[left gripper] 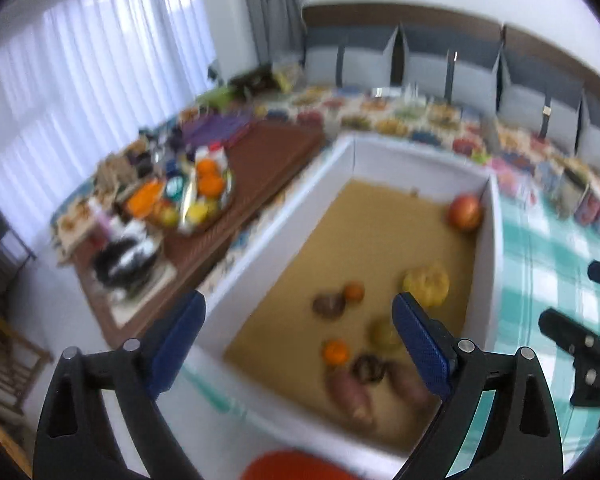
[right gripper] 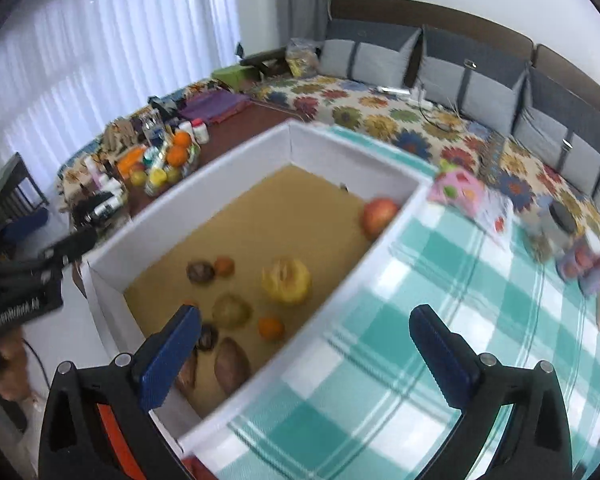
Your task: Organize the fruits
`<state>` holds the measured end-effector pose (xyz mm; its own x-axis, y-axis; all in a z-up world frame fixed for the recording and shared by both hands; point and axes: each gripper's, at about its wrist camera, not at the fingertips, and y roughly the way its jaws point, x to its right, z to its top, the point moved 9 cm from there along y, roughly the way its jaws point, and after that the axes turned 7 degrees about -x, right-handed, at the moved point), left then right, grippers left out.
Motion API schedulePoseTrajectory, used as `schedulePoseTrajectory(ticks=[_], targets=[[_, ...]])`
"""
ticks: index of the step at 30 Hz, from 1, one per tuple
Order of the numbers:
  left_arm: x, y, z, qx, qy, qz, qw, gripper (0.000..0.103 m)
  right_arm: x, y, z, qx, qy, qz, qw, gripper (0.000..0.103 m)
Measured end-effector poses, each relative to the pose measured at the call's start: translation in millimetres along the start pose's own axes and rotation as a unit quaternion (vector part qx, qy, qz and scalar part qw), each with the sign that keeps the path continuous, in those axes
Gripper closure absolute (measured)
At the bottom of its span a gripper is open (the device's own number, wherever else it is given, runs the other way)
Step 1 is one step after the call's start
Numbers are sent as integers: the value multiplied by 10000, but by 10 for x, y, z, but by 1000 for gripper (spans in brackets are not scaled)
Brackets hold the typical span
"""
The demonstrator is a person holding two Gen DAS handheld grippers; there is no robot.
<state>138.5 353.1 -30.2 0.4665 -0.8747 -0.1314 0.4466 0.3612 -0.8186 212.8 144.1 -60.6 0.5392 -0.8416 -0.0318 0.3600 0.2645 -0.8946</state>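
Observation:
A white box (left gripper: 490,264) (right gripper: 352,164) with a tan floor stands on a teal checked cloth (right gripper: 380,360). Inside it lie a red apple (left gripper: 465,213) (right gripper: 378,216), a yellow fruit (left gripper: 427,283) (right gripper: 286,280), two small oranges (left gripper: 336,352) (right gripper: 271,328), a greenish fruit (left gripper: 384,334) (right gripper: 231,311), a brown round fruit (left gripper: 329,305) (right gripper: 200,272) and sweet potatoes (left gripper: 352,396) (right gripper: 230,368). My left gripper (left gripper: 300,304) hovers above the box's near end, open and empty. My right gripper (right gripper: 305,314) hangs over the box's right rim, open and empty.
A bowl of oranges and yellow fruit (left gripper: 204,196) (right gripper: 168,160) sits among bottles on a brown table to the left. Behind is a sofa with a floral cover (right gripper: 380,112) and grey cushions. A pink toy (right gripper: 456,188) and small packets lie on the cloth to the right.

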Motion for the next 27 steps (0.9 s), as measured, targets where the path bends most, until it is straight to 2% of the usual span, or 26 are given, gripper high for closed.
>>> schedulePoseTrajectory(ticks=[2, 5, 8, 11, 17, 22, 24, 27], targets=[[29, 46, -109, -203, 59, -133, 9997, 7, -37, 54, -125, -148, 53, 36, 9999, 0], [11, 16, -165, -74, -61, -170, 9998, 7, -117, 78, -201, -268, 91, 143, 9995, 0], [-35, -44, -160, 48, -88, -59, 9999, 7, -194, 40, -185, -264, -38, -34, 9996, 0], [-69, -105, -169, 83, -221, -154, 9996, 7, -279, -29, -99, -172, -106, -148, 9997, 0], [-183, -117, -168, 64, -311, -139, 9994, 4, -457, -70, 26, -125, -4, 49, 9999, 0], [-269, -142, -161, 93, -337, -89, 9994, 4, -527, -29, 64, -192, 139, 46, 9997, 0], [-331, -149, -162, 128, -316, 37, 9994, 4, -541, -14, 75, -265, 208, -53, 9994, 0], [-394, -120, -169, 48, -425, -120, 9990, 4, -549, -29, 104, -316, 354, -333, 9983, 0]])
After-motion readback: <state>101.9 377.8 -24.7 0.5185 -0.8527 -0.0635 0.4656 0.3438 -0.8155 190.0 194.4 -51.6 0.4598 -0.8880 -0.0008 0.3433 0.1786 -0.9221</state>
